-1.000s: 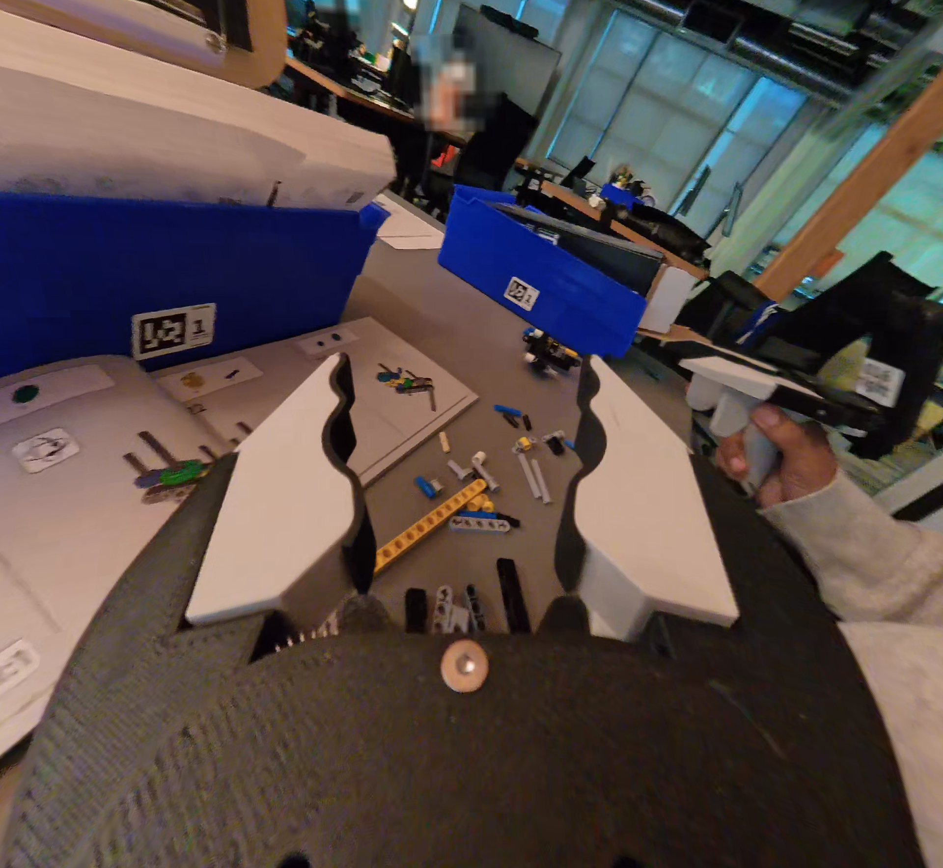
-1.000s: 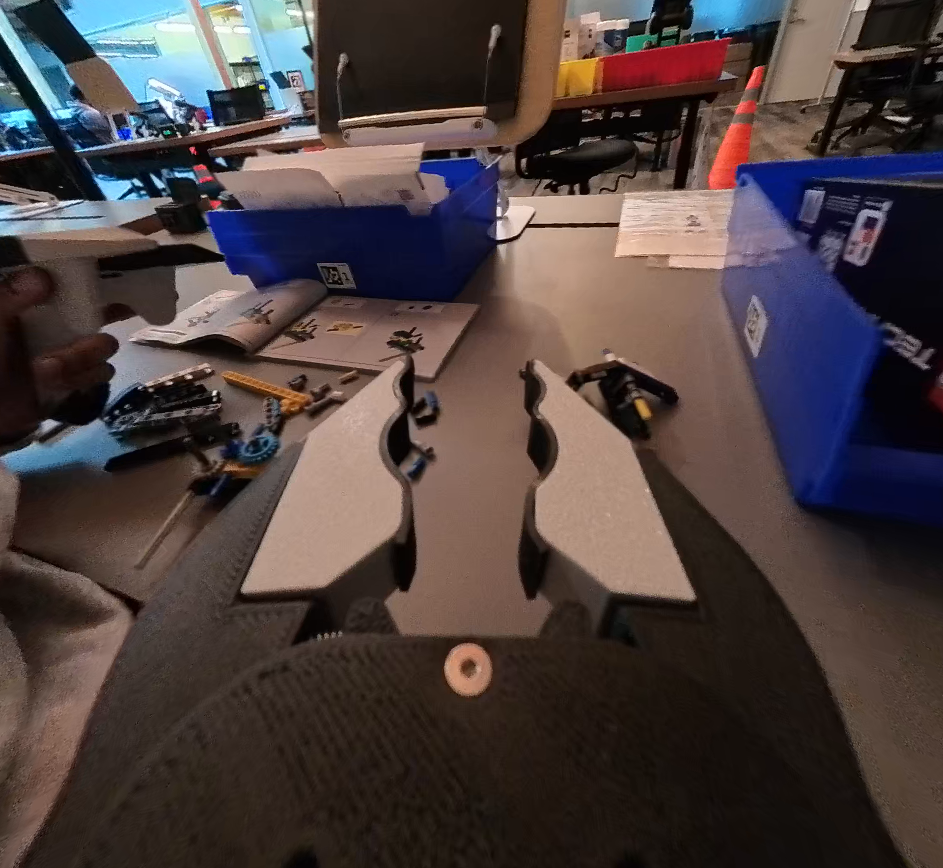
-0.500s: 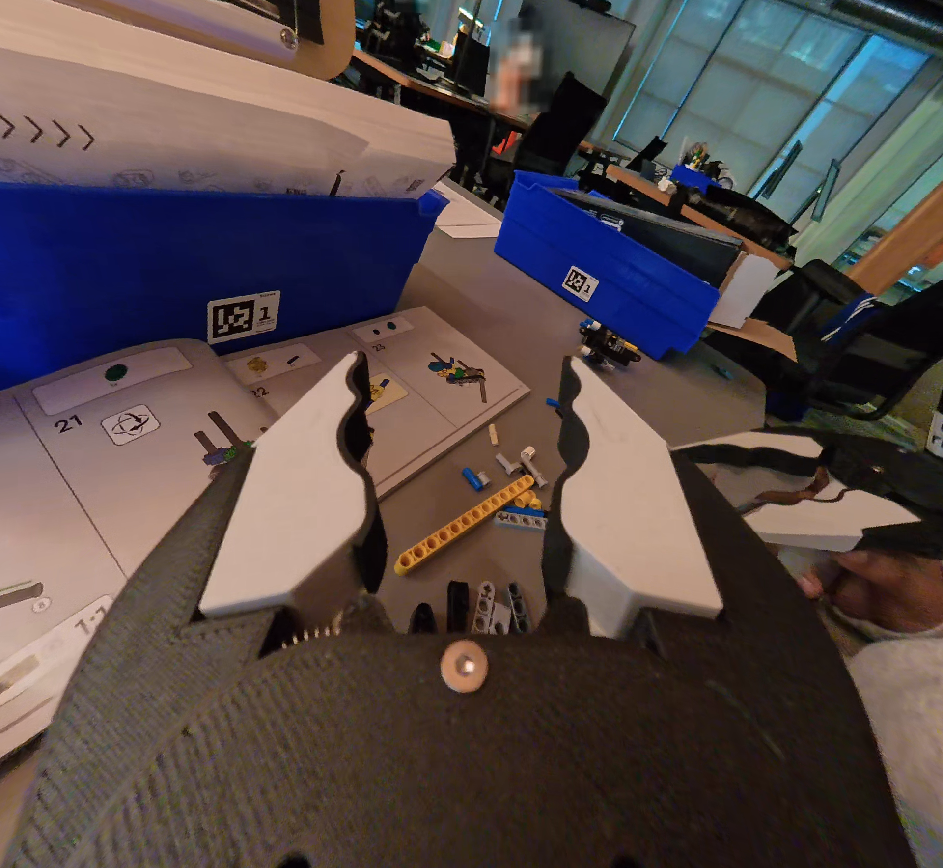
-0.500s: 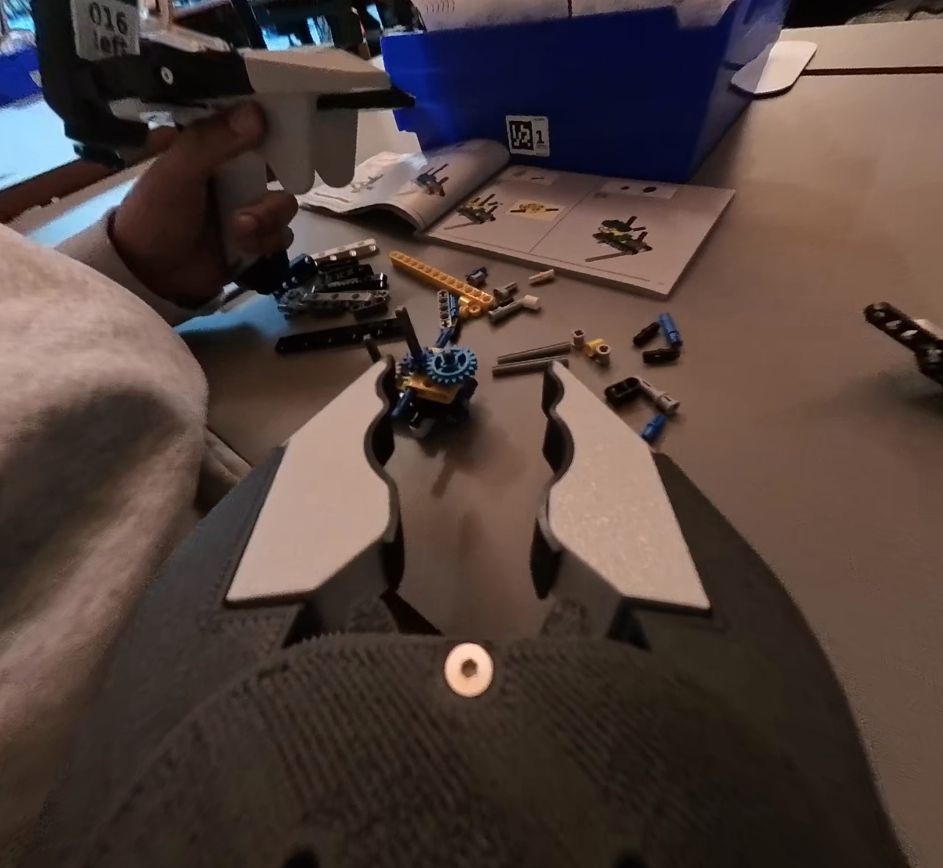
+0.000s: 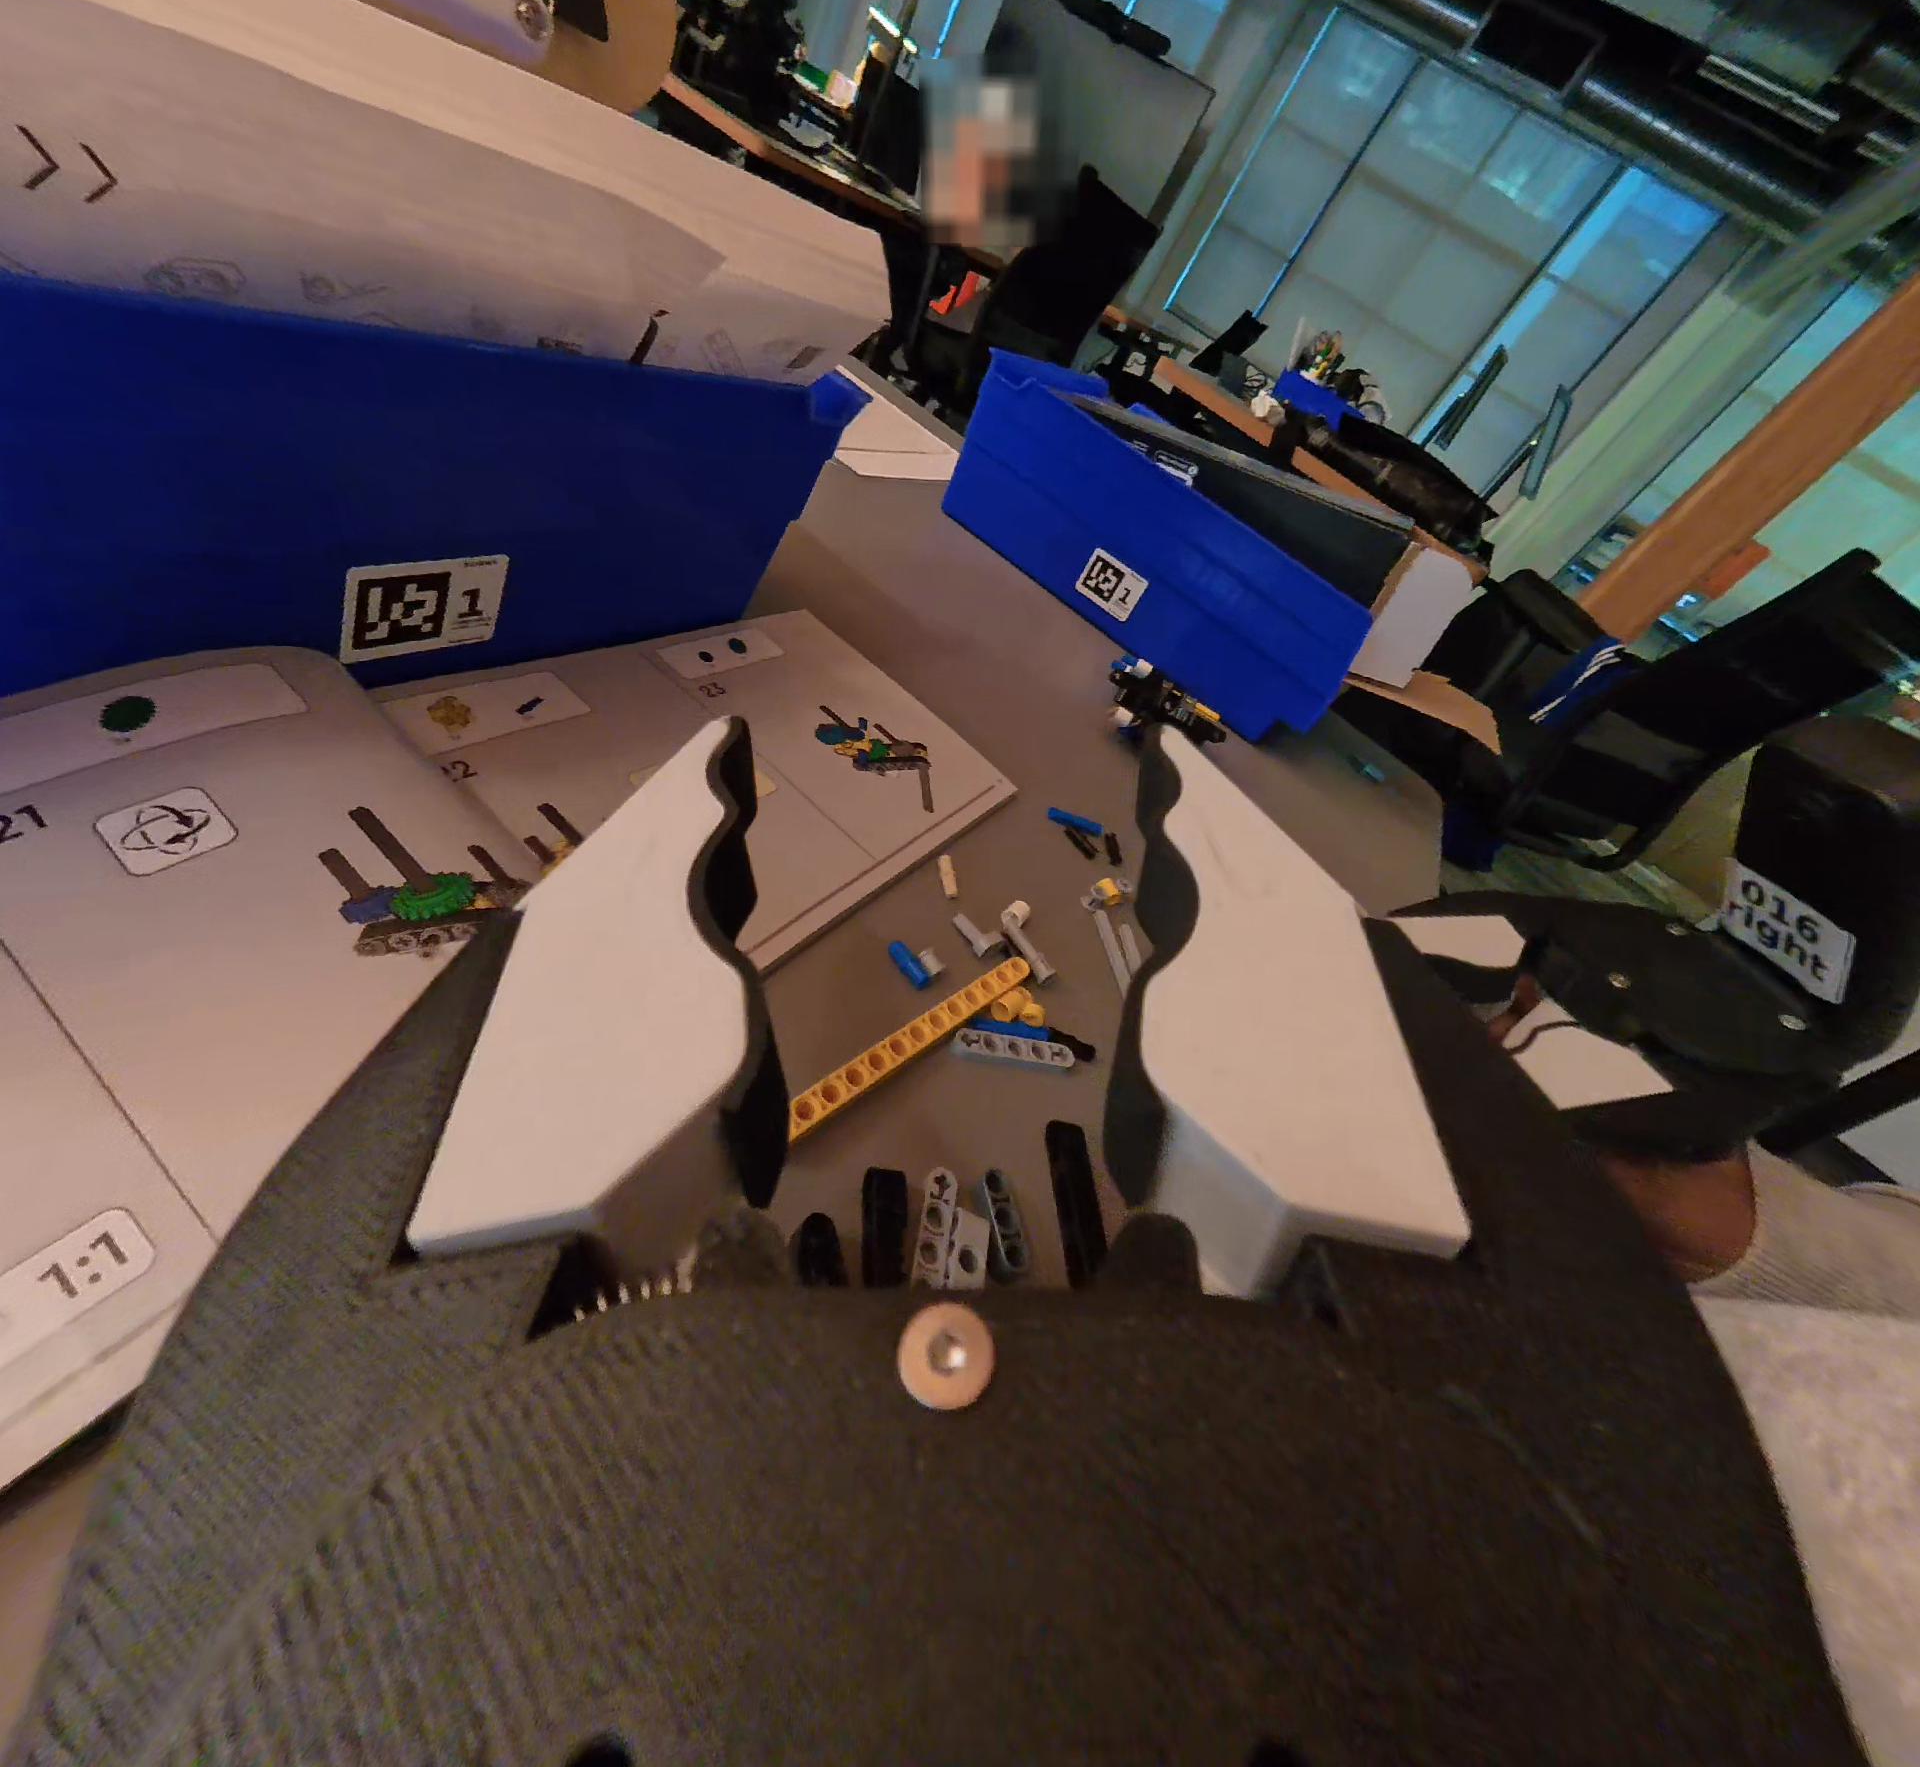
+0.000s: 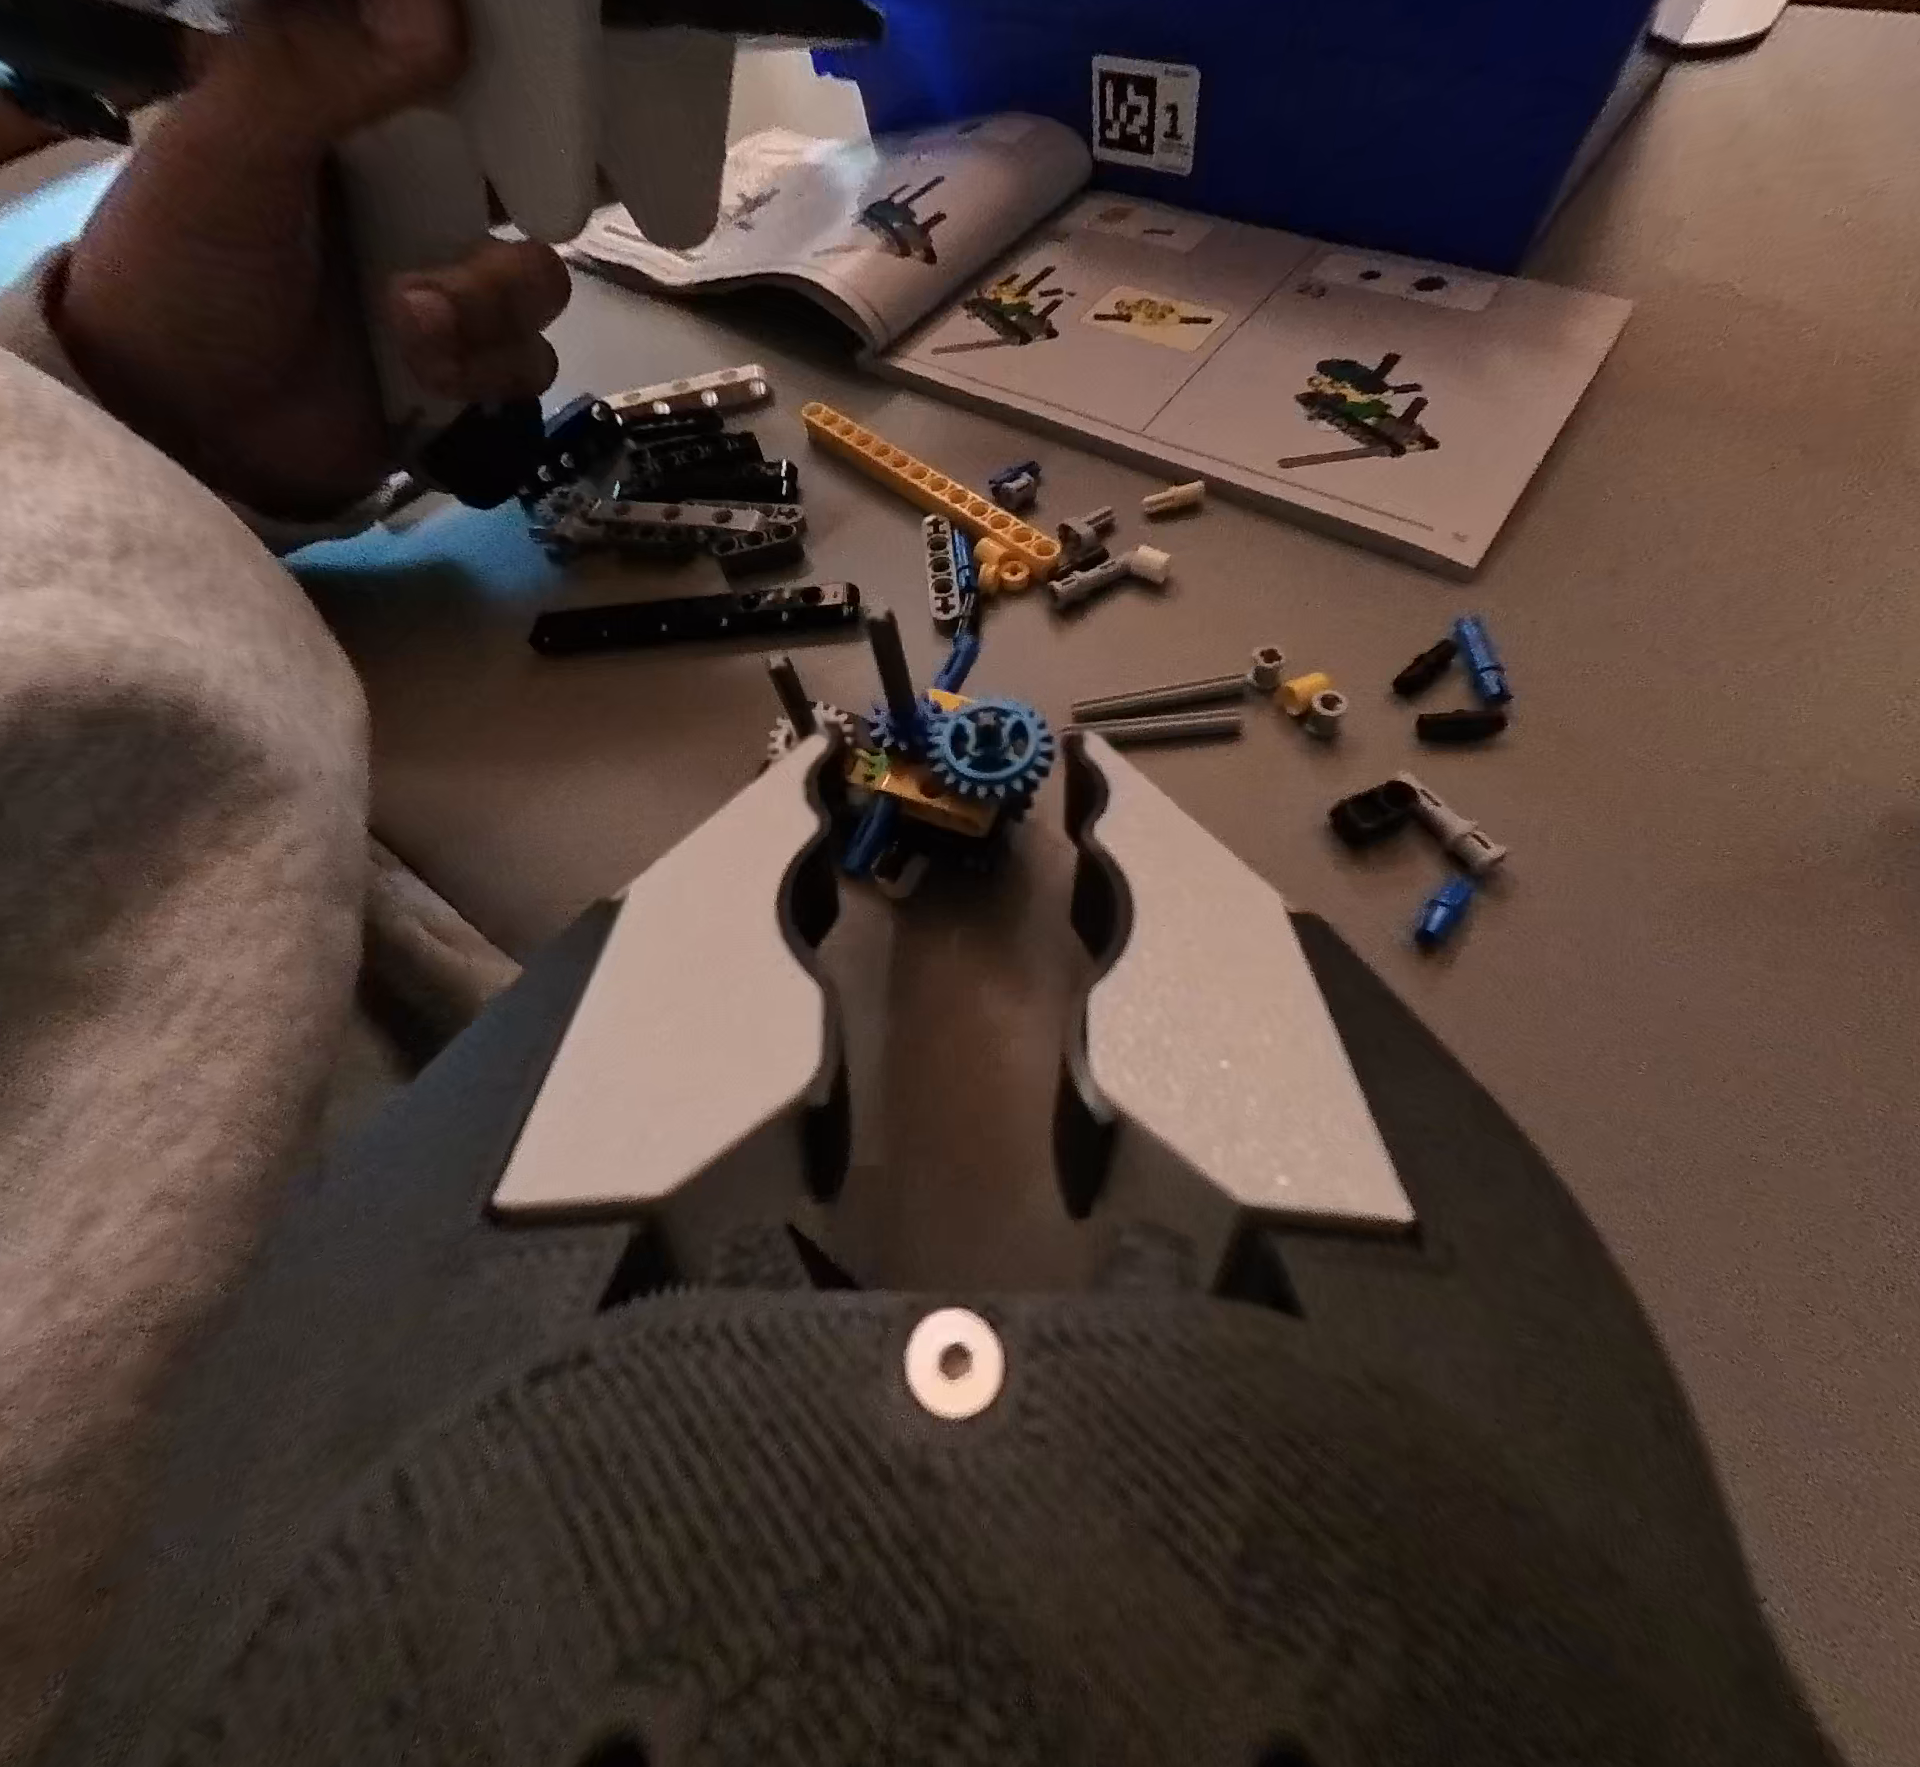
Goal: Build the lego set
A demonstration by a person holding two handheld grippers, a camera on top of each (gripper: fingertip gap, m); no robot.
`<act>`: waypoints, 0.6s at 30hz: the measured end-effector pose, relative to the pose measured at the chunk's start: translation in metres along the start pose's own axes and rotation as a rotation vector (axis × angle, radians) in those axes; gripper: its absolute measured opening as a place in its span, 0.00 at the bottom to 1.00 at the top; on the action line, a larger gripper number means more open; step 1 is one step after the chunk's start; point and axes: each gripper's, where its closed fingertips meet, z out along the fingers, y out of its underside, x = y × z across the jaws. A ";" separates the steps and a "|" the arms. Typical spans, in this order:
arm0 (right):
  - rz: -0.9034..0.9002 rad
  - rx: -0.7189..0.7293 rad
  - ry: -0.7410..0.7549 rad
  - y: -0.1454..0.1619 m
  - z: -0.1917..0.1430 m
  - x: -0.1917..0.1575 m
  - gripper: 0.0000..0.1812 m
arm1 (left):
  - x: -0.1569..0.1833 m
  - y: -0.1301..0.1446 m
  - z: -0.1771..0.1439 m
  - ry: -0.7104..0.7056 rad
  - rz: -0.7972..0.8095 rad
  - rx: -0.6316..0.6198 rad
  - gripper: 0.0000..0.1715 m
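Right gripper (image 6: 940,756): jaws parted and low over the grey table (image 6: 1662,938), holding nothing; the fingertips flank a small gear assembly (image 6: 940,772), the left tip close against it, though contact cannot be told
Gear assembly: blue toothed wheel on a yellow block, dark axles sticking up, standing on the table between the right gripper's fingertips
Left gripper (image 5: 940,761): jaws wide apart and empty, raised above the table and looking down at loose parts
Yellow beam (image 6: 930,496): long holed strip lying flat, far of the gear assembly and near the booklet's edge; in the left wrist view it (image 5: 904,1047) shows between the left gripper's fingers
Black beams (image 6: 696,616): one long strip lies alone to the left of the gear assembly, with a pile of black and grey ones (image 6: 686,496) just beyond it
Small parts: grey axles (image 6: 1158,715), blue and black pins (image 6: 1455,668) and a yellow bush scattered right of the gear assembly
Instruction booklet (image 6: 1247,367): open flat, far side of the parts, touching the blue bin (image 6: 1299,3)
Second blue bin (image 5: 1164,574): far right on the table, a small dark build (image 5: 1158,704) just beside it
Person's hand (image 6: 281,263): grips the left gripper's handle, upper left in the right wrist view
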 end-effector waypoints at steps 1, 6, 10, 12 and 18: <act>-0.008 -0.014 0.009 0.001 0.000 0.000 0.20 | 0.000 0.000 0.000 0.004 -0.003 0.001 0.43; -0.020 -0.034 0.073 0.002 -0.002 0.008 0.18 | 0.000 -0.002 -0.003 0.020 -0.031 0.005 0.43; 0.010 -0.020 0.132 0.003 -0.010 0.019 0.18 | -0.001 -0.004 -0.005 0.029 -0.050 0.010 0.43; 0.029 -0.011 0.179 0.003 -0.016 0.028 0.18 | -0.003 -0.005 -0.006 0.024 -0.048 0.011 0.43; 0.043 -0.005 0.301 0.005 -0.030 0.048 0.18 | -0.006 -0.007 -0.008 0.022 -0.064 0.015 0.43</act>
